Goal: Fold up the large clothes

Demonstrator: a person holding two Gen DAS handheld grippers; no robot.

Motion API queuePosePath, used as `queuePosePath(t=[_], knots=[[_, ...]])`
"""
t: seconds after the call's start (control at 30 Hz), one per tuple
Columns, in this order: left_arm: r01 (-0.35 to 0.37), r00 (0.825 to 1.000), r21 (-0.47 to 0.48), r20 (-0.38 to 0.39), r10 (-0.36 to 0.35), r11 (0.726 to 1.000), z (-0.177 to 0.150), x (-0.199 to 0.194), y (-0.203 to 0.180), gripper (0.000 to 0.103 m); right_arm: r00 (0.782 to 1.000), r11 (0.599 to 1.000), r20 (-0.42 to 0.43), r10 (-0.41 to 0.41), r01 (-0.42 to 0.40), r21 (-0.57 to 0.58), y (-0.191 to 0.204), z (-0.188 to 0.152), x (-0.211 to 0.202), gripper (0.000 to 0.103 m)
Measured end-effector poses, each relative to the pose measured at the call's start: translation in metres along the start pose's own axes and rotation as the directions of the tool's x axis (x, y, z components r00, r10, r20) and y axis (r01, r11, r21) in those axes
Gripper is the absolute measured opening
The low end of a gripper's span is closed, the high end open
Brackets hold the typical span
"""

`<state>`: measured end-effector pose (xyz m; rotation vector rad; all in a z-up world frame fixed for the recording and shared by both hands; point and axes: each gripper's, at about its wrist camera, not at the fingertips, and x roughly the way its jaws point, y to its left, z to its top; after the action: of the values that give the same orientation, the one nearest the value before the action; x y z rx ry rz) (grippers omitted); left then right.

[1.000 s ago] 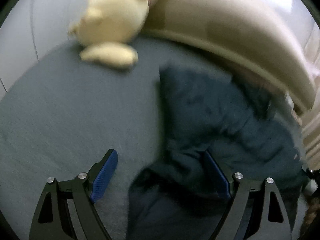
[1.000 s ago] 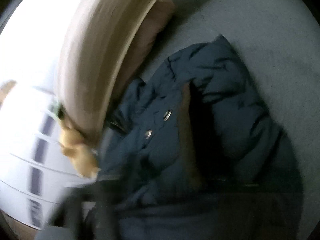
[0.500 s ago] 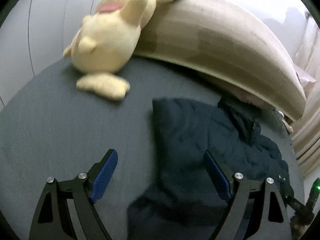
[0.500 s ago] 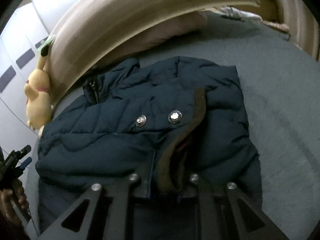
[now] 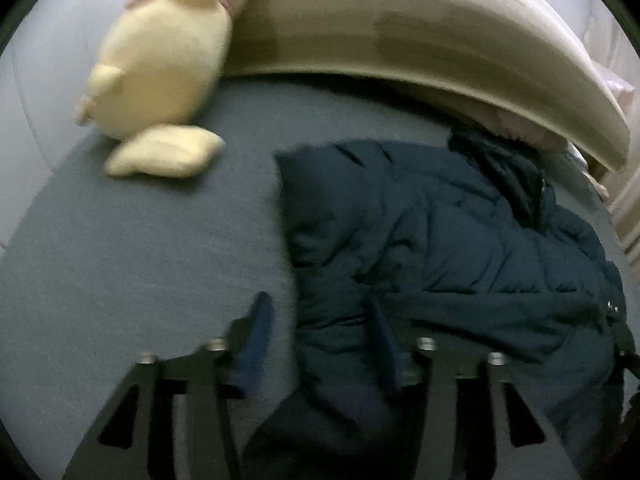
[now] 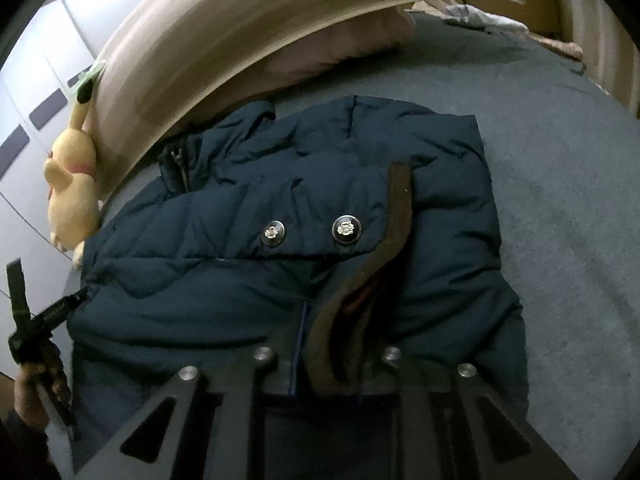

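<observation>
Right tool tips hidden under the jacket fold.

Black left gripper, blue pads, silver screws.

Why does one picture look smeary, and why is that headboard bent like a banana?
Left wrist view: motion blur smears the yellow plush toy and the claw. Right wrist view: sharper, snaps crisp on the dark blue puffer jacket. The fisheye lens bows the beige headboard.
</observation>
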<state>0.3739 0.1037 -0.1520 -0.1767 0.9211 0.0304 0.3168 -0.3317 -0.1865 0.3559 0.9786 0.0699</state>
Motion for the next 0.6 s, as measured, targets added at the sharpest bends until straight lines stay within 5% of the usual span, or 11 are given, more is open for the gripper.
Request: queuePosePath(t=[0.03,0.1,0.2,0.3,0.43,0.6], knots=[[0.006,1.000,-0.022,0.023,-0.005,1.000,0.000,-0.011,0.001,0.066,1.000,1.000,0.004,-0.007,0.007,0.001,-0.001,0.003,-0.007,0.063],[0.036,0.995,-0.045,0.095,-0.031,0.998,0.000,-0.040,0.007,0.069,0.999,1.000,0.045,-0.020,0.020,0.004,-0.005,0.009,-0.026,0.102],[0.039,0.983,-0.011,0.180,-0.036,0.999,-0.005,-0.068,0.001,0.077,0.983,0.996,0.166,-0.079,0.073,0.043,-0.010,0.019,-0.069,0.102],[0.059,0.979,0.051,0.194,-0.068,0.997,-0.014,-0.075,-0.026,0.077,0.975,1.000,0.221,-0.016,0.014,0.010,0.012,0.027,-0.091,0.102],[0.032,0.982,0.161,0.180,-0.062,0.986,-0.028,-0.062,-0.071,0.077,0.980,0.990,0.183,0.072,-0.048,-0.131,0.066,0.025,-0.070,0.102],[-0.065,0.995,0.254,0.092,0.043,0.965,-0.047,-0.023,-0.093,0.077,0.993,0.975,0.103,-0.059,0.080,-0.208,0.079,0.010,-0.012,0.102]])
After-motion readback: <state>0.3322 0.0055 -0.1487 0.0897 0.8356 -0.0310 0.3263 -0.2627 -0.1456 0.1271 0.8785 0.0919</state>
